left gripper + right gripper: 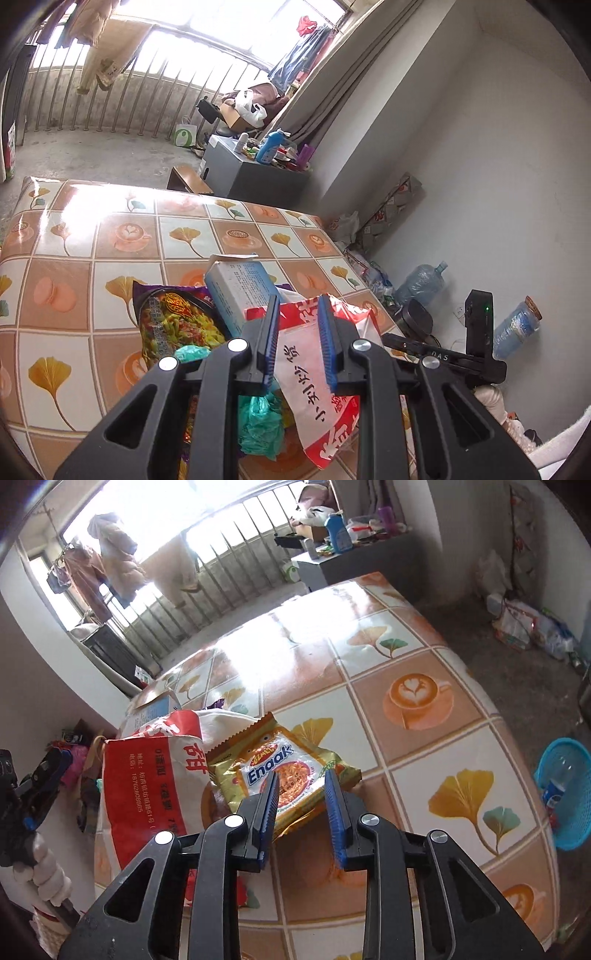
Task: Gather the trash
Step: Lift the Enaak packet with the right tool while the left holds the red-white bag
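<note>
- The left gripper [298, 325] stands nearest in its own view, its blue-padded jaws a little apart over the red-and-white bag [325, 373]; the bag fills the gap, but whether the pads press on it cannot be told from this view.
- Under that gripper lies a crumpled teal plastic scrap [260, 421], and just behind it the purple noodle packet [173, 317], flat on the tablecloth.
- A blue-and-white carton [240, 288] lies partly over the noodle packet and touches the red-and-white bag's far edge.
- The right gripper [302, 801] has its jaws spread, with the pads clear of the yellow Enaak packet [284, 771] that lies beyond and below the fingertips; nothing is pinched.
- The Enaak packet leans against the right side of the red-and-white bag, on the same table [424, 709], whose cloth is patterned with ginkgo leaves and coffee cups.
- At the left edge of the right wrist view, a hand in a white knitted sleeve [44, 867] holds the other gripper.
- On the floor to the right of the table stands a blue basket [576, 794] with a bottle inside.
- Farther off, a grey cabinet [255, 173] carries bottles and clutter.
- Farthest, clothes hang before a barred window [166, 74].
</note>
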Demonstrator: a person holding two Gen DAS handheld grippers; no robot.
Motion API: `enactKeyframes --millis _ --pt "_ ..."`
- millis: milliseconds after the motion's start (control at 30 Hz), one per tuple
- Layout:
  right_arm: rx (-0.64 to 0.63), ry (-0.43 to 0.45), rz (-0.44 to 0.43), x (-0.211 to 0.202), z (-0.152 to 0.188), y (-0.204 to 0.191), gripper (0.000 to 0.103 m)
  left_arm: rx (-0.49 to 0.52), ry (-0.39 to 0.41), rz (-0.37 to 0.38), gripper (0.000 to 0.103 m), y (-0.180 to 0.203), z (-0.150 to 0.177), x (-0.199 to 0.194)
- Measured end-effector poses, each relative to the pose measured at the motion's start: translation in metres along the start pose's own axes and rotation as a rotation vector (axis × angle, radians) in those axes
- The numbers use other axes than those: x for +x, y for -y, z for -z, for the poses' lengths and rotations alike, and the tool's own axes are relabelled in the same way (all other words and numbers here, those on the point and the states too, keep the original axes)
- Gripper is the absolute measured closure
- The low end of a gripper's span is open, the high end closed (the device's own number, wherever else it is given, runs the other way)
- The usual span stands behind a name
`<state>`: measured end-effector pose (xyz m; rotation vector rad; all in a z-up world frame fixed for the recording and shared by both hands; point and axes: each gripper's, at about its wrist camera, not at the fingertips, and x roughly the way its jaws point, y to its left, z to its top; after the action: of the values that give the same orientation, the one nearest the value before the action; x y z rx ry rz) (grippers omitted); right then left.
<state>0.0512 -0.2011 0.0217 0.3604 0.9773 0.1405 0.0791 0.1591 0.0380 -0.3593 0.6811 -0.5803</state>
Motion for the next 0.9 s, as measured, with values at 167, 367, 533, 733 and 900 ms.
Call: enactKeyframes --millis 167,367,533,733,900 --pt "-0.056 0.014 -0.14 0.009 -0.007 -0.039 0.072 0.011 -0.063 0.035 0.083 0.018 0.014 0.002" --pt "-0.15 -0.008 -0.206 0.017 0.003 -0.064 0.069 -0.019 -0.257 0.052 0.071 0.022 0.04 0.013" --pt "-0.164 -0.061 -0.205 0.038 0.007 -0.067 0.069 -0.043 -0.353 0.031 0.057 0.02 0.065 0.023" --pt "-0.167 -0.094 -0.205 0.046 0.01 -0.073 0.069 -0.099 -0.374 0.015 0.056 0.013 0.078 0.036" --pt "-0.168 -0.1 -0.208 0.047 0.014 -0.072 0.069 -0.099 -0.376 0.007 0.054 0.009 0.08 0.041"
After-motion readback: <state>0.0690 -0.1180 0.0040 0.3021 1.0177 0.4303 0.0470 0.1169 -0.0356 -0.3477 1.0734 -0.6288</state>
